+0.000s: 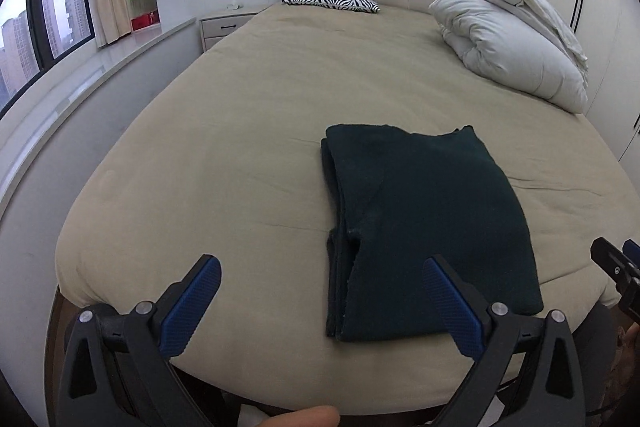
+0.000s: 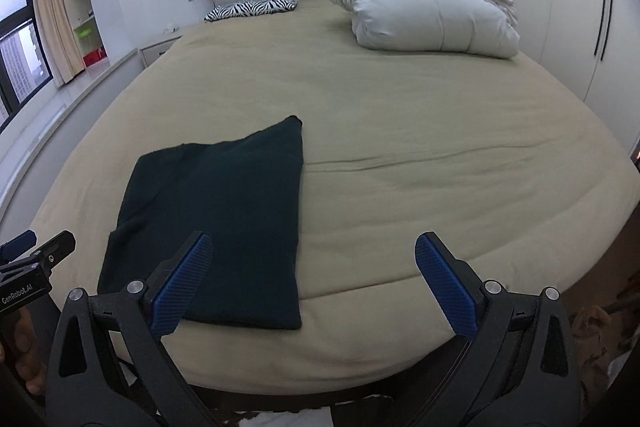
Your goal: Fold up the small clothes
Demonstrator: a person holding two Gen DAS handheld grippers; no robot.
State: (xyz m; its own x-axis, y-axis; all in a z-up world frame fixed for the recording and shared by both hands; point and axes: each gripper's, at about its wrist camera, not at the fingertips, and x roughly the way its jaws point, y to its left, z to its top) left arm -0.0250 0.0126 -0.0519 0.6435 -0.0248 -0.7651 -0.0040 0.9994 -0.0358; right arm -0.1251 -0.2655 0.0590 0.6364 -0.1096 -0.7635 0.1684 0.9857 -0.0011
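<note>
I see the dark green garment (image 1: 424, 227) lying on the beige bed (image 1: 240, 131), near the front edge; in the left wrist view it sits in the lower centre and right of the frame, and in the right wrist view it sits in the lower left. It looks already folded into a long rectangle, because along its left side I can see several stacked layers of the cloth. My left hand-held gripper (image 1: 322, 301) has its blue fingers wide apart and holds nothing; it hangs in front of the bed edge, with the right finger over the near part of the garment in the picture. My right hand-held gripper (image 2: 312, 279) is also spread apart and empty, its left finger over the near right corner of the garment in its view. I judge that the task is in a pause between folds: either the fold is finished, or one more fold across the length is needed to make it compact. For that next move I would need both grippers to come down to the near corners, to pinch all layers together, and to carry them toward the far edge without pulling the stack apart. At the lower left of the right wrist view, the body of the other gripper carries white writing which I read as "GenRobot.AI". In the upper part of both views are a zebra-pattern pillow (image 1: 332, 2) and a bundled white duvet (image 1: 512, 39), well apart from the garment.
</note>
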